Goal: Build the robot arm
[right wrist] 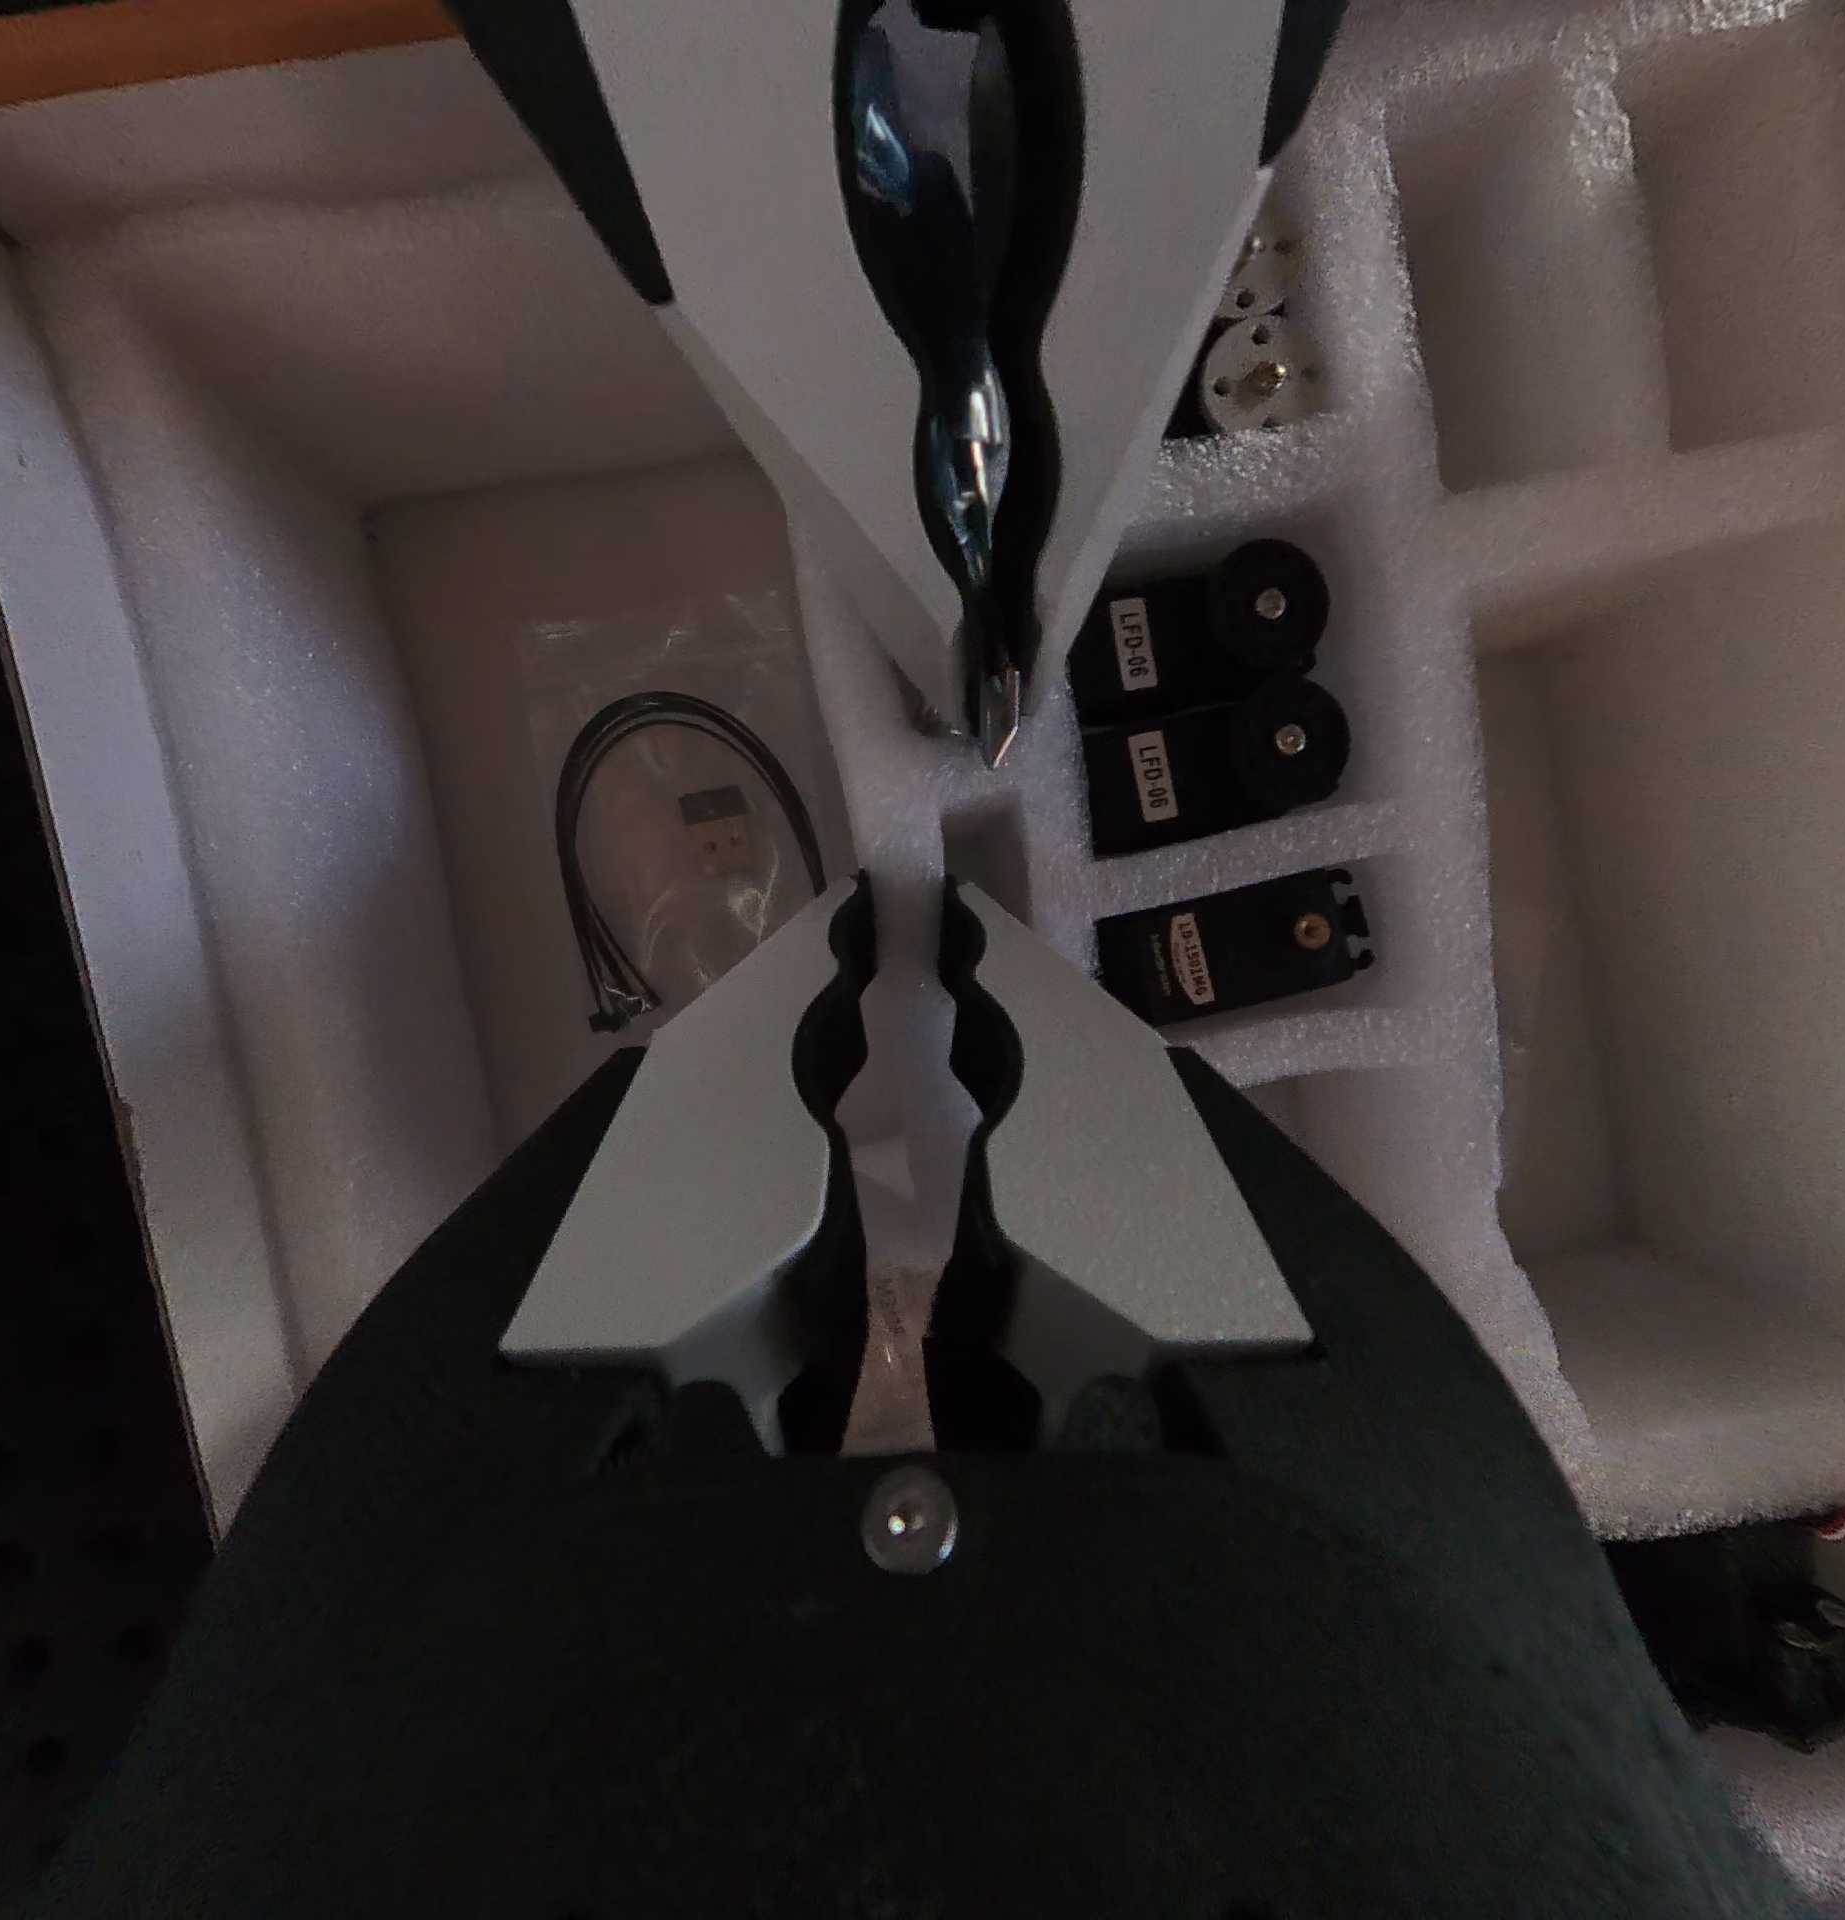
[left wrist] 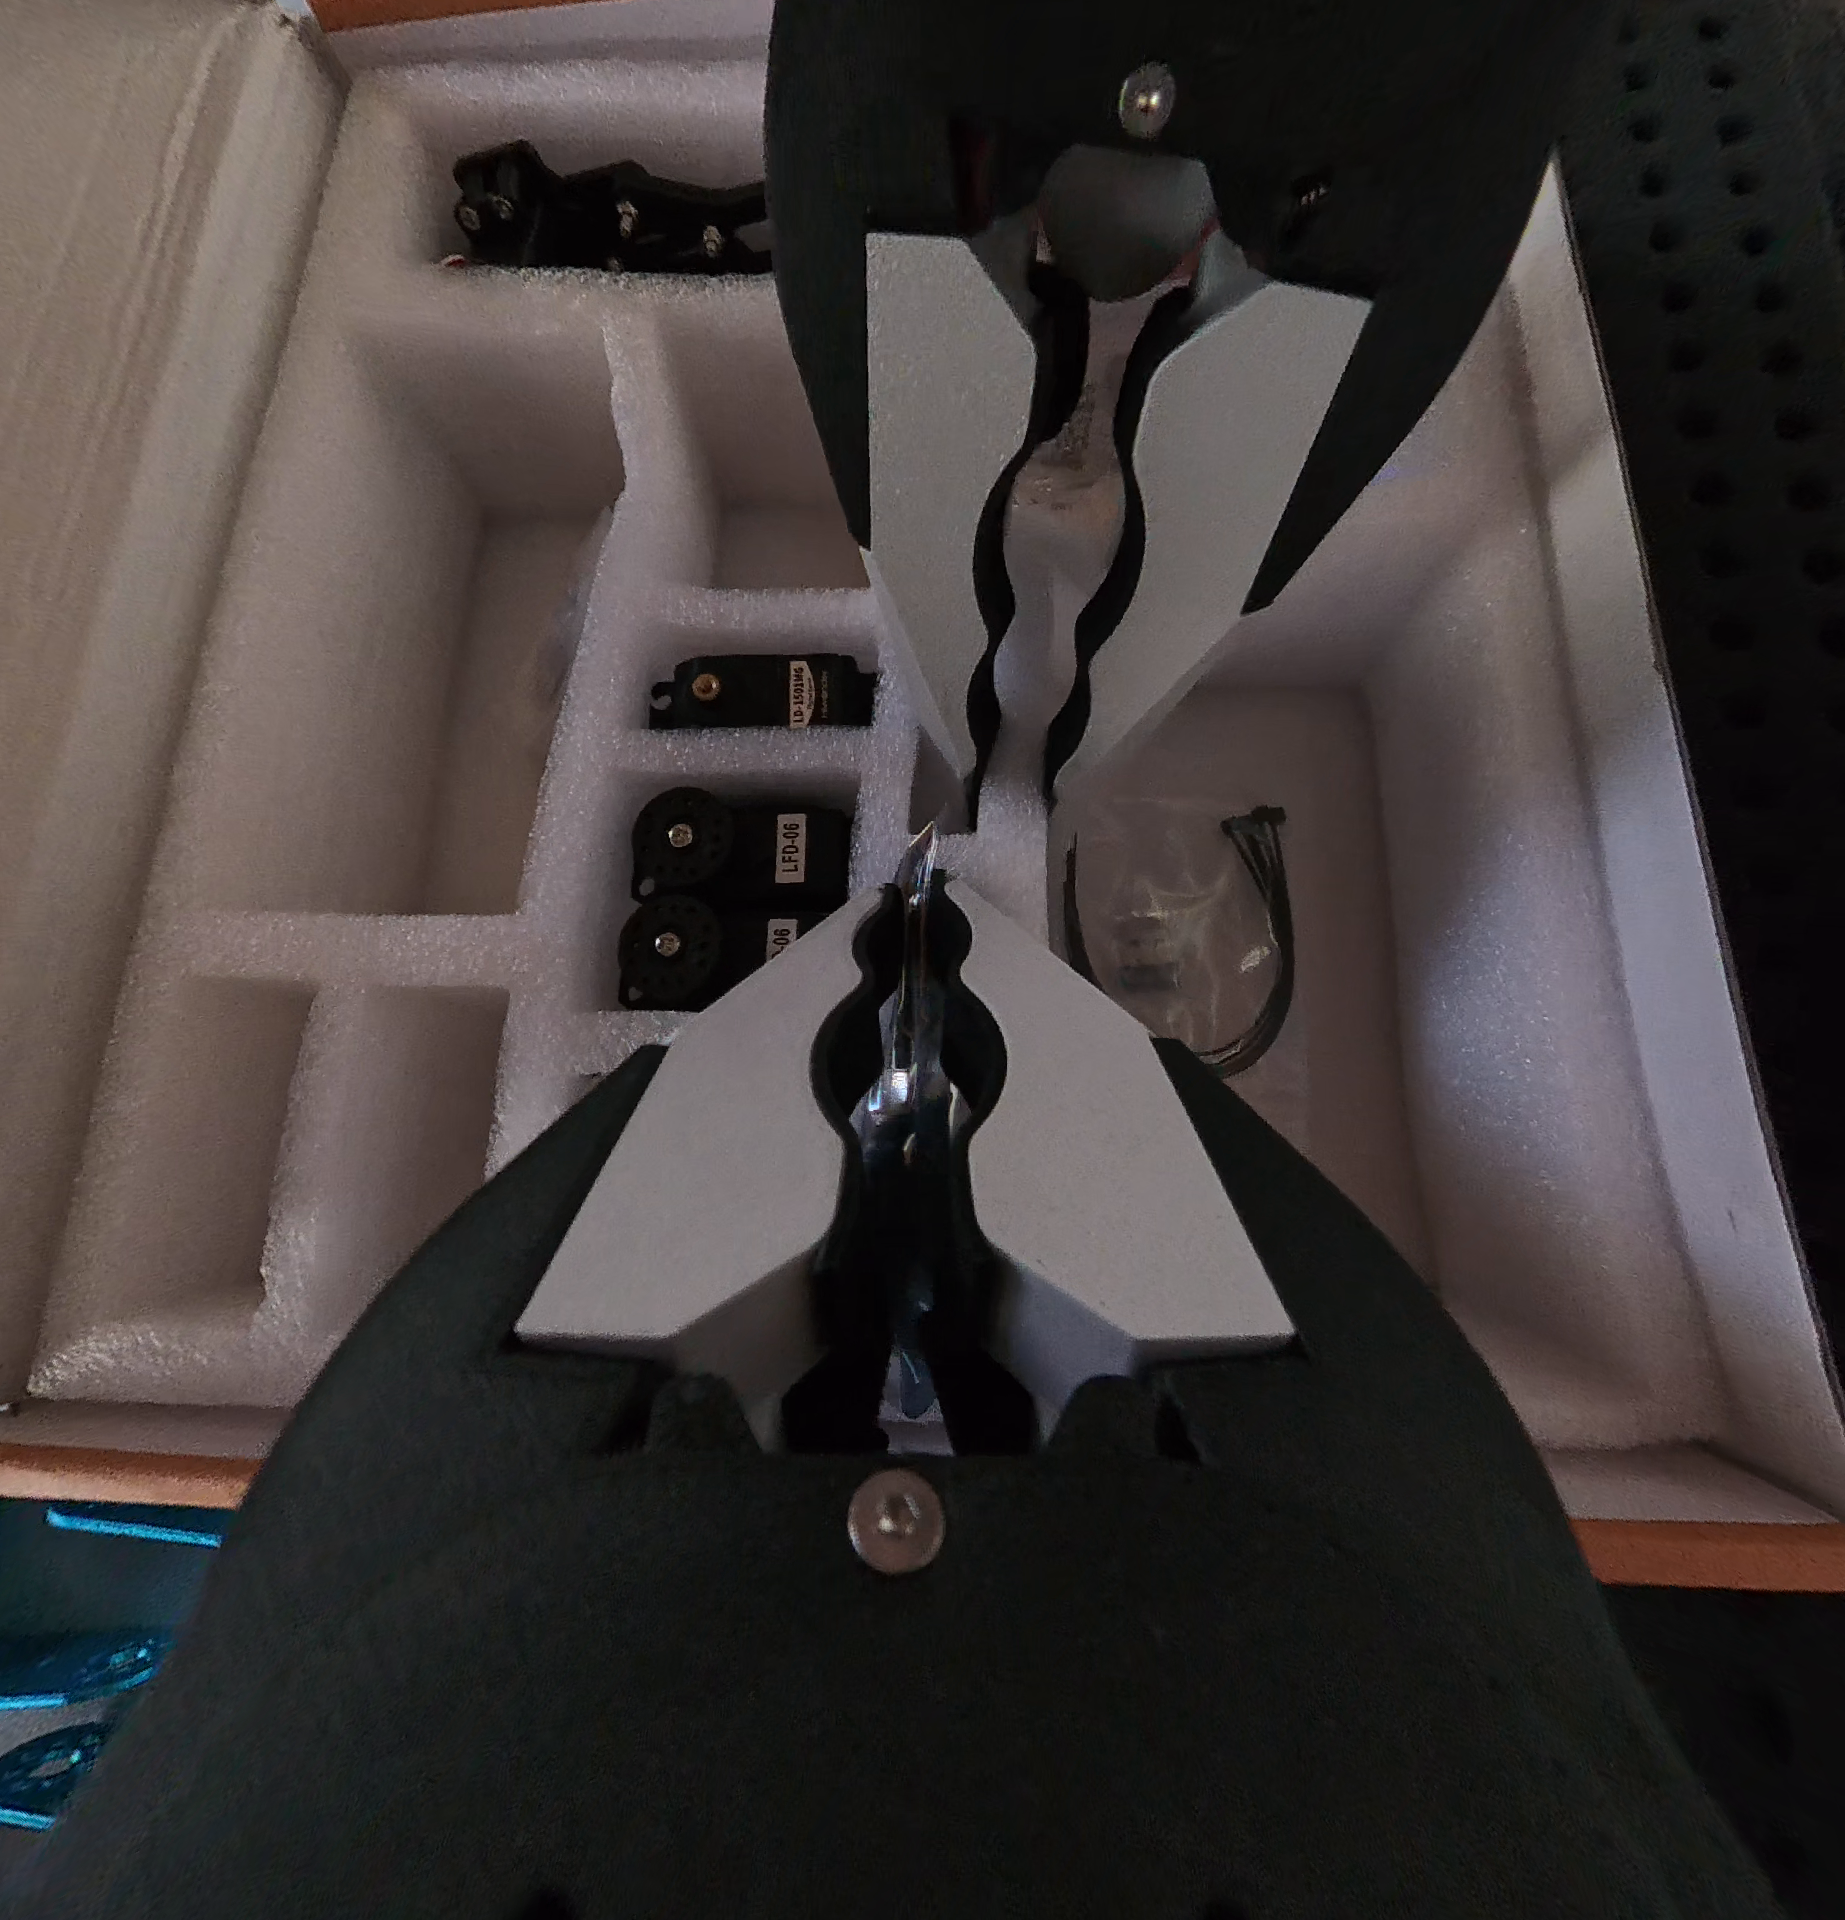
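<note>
Now the left gripper (left wrist: 923, 894) pinches a crinkled clear plastic bag (left wrist: 913, 997) over the white foam tray (left wrist: 378, 925). Opposite at twelve o'clock, the right gripper (right wrist: 902, 894) is slightly parted, holding nothing. Black servos (left wrist: 736, 904) sit at ten o'clock, bagged cables (left wrist: 1178, 935) at two.

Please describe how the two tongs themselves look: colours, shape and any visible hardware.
Both the left tongs and the right tongs have matte black bodies with one silver screw, pale grey wedge-shaped fingers, and black wavy inner pads. No cables or sleeves show.
</note>
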Action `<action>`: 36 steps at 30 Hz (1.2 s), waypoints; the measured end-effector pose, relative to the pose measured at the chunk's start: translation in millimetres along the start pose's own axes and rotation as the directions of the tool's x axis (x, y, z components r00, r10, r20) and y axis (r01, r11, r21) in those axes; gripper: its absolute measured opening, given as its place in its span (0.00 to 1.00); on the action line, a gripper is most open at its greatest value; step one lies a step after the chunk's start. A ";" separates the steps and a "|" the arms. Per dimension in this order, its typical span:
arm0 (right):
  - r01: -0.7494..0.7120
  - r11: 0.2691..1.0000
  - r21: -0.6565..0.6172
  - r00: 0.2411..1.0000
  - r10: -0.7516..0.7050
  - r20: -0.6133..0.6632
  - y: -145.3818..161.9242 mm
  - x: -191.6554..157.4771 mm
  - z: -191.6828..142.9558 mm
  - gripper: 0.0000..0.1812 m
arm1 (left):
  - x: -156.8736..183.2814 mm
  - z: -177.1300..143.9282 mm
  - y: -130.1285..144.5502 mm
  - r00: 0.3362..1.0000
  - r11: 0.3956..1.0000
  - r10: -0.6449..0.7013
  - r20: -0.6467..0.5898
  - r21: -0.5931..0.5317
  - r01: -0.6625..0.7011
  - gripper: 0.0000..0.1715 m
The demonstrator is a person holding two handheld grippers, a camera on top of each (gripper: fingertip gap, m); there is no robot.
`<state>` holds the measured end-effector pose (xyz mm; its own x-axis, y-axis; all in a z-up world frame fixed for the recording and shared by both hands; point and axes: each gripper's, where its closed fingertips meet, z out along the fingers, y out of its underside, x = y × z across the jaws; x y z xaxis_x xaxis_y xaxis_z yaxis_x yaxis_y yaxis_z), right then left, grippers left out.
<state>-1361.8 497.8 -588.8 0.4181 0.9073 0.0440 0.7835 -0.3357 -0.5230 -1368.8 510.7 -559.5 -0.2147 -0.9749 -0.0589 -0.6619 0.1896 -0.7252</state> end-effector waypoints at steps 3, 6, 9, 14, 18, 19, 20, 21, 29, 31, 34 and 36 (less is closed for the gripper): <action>-0.004 1.000 -0.005 1.000 0.004 -0.015 0.4 1.0 1.6 0.05 | -1.6 -3.4 -0.2 0.999 1.000 0.019 0.042 -0.003 -0.019 0.01; 0.004 1.000 -0.012 0.999 -0.004 -0.033 0.2 1.3 2.9 0.05 | -2.9 -6.5 0.1 0.998 1.000 0.022 0.066 -0.012 -0.021 0.00; 0.012 1.000 -0.014 0.999 -0.013 -0.049 0.3 1.4 3.1 0.06 | -3.3 -9.6 -0.3 0.997 1.000 0.021 0.079 -0.017 -0.019 0.00; 0.024 1.000 0.001 0.997 -0.024 -0.070 1.3 0.6 2.6 0.06 | -3.0 -14.5 -2.0 0.996 0.999 0.026 0.091 -0.022 -0.025 0.00; 0.023 1.000 0.002 0.997 -0.023 -0.073 1.5 0.8 2.7 0.06 | -4.0 -18.6 -2.7 0.997 1.000 0.000 0.082 -0.010 0.001 0.00; 0.025 1.000 0.004 0.997 -0.024 -0.076 1.3 0.7 2.8 0.06 | -3.9 -20.0 -2.7 0.997 1.000 -0.001 0.083 -0.007 0.002 0.00; 0.026 1.000 0.008 0.997 -0.025 -0.079 1.0 0.6 2.8 0.06 | -3.7 -21.6 -2.8 0.996 1.000 0.002 0.086 -0.008 -0.001 0.00; 0.029 1.000 0.013 0.996 -0.027 -0.082 0.7 0.4 2.8 0.06 | -3.7 -23.2 -3.2 0.996 1.000 0.006 0.092 -0.008 -0.005 0.00; 0.028 0.999 0.023 0.995 -0.026 -0.092 0.7 0.3 2.6 0.06 | -4.7 -34.0 -5.2 0.996 1.000 -0.003 0.093 -0.003 0.003 0.00; 0.027 0.999 0.035 0.995 -0.024 -0.098 0.3 0.4 2.5 0.06 | -4.9 -37.1 -5.5 0.995 1.000 -0.002 0.097 -0.001 0.002 0.00; 0.030 0.999 0.042 0.994 -0.026 -0.105 0.3 0.4 2.4 0.06 | -5.0 -41.6 -6.7 0.995 1.000 -0.001 0.105 0.002 0.001 0.00; 0.030 0.999 0.039 0.994 -0.026 -0.108 0.4 0.8 2.5 0.06 | -6.4 -46.2 -7.0 0.994 1.000 -0.005 0.112 0.009 0.004 0.00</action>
<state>-1362.3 499.0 -591.1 0.4449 0.8831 0.1487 0.7769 -0.2980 -0.5546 -1396.0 520.9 -522.4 -0.1302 -0.9827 -0.1318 -0.6559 0.1851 -0.7318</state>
